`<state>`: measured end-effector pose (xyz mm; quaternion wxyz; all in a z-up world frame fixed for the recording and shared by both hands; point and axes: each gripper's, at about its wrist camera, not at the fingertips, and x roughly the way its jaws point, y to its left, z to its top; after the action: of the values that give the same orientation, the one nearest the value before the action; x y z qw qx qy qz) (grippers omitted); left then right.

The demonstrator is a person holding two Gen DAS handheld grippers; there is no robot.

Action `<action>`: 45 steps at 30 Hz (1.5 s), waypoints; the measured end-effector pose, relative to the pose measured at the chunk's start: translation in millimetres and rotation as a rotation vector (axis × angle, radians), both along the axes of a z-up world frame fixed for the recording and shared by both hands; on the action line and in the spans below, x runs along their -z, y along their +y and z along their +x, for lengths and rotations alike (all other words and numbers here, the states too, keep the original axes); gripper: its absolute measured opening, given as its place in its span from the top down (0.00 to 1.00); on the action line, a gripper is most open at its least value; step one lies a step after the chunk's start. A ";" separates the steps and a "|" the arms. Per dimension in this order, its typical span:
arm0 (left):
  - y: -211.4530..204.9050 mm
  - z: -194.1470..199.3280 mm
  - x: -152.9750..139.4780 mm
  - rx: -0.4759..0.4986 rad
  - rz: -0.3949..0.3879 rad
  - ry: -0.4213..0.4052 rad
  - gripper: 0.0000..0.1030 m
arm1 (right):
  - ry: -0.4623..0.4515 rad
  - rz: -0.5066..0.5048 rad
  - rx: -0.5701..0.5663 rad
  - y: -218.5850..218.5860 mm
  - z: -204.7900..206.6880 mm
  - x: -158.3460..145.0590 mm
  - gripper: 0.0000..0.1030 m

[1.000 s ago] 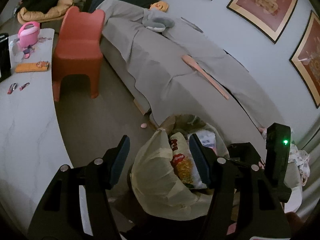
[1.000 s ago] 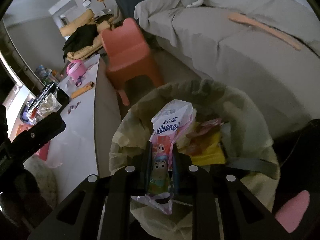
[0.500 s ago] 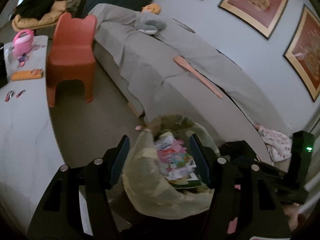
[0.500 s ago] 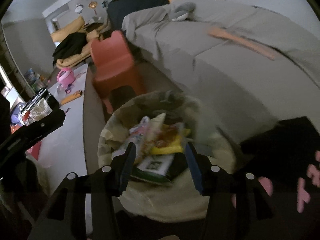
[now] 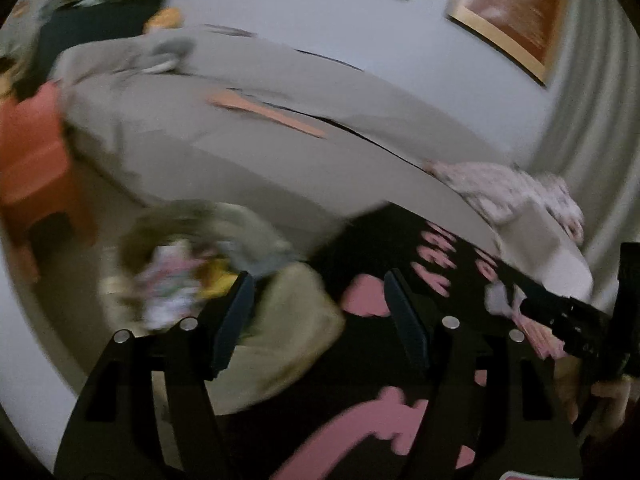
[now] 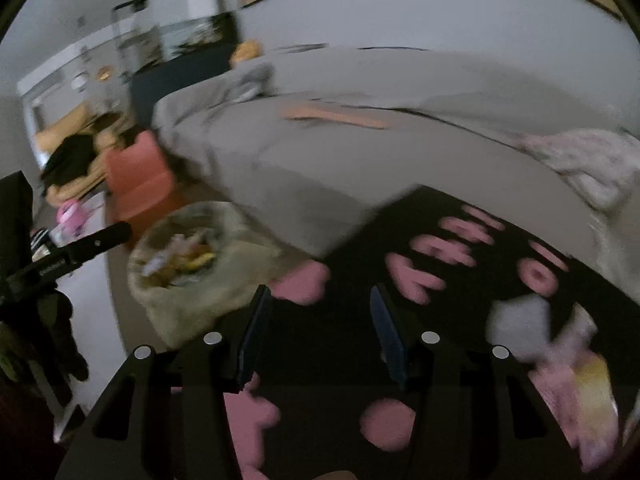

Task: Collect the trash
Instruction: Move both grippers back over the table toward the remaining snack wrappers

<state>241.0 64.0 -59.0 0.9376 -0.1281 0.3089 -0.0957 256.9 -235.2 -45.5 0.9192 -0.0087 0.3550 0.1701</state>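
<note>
Grey sofa (image 5: 280, 152) bkgd; L tongs (image 5: 316, 312) opening, R tongs (image 6: 316, 328) released, both empty.

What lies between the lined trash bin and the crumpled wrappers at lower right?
Black mat with pink lettering, right wrist view, between bin and wrappers.

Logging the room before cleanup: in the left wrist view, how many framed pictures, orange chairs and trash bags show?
Framed pictures: 3
Orange chair: 1
Trash bag: 1
Total: 5
</note>
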 end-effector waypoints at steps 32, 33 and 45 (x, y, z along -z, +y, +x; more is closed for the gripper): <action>-447.9 136.2 85.1 0.979 0.388 0.315 0.45 | 0.071 0.002 0.511 -273.6 -86.5 67.3 0.51; -449.7 136.6 87.0 0.971 0.396 0.314 0.46 | 0.070 0.000 0.508 -273.9 -86.4 67.4 0.51; -406.5 131.8 63.1 0.884 0.284 0.269 0.85 | 0.066 0.018 0.434 -265.0 -72.8 65.2 0.48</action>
<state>372.8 -342.4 -122.1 0.7671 0.1336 0.4621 -0.4245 184.1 -500.2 -110.6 0.9222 0.0818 0.3769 -0.0283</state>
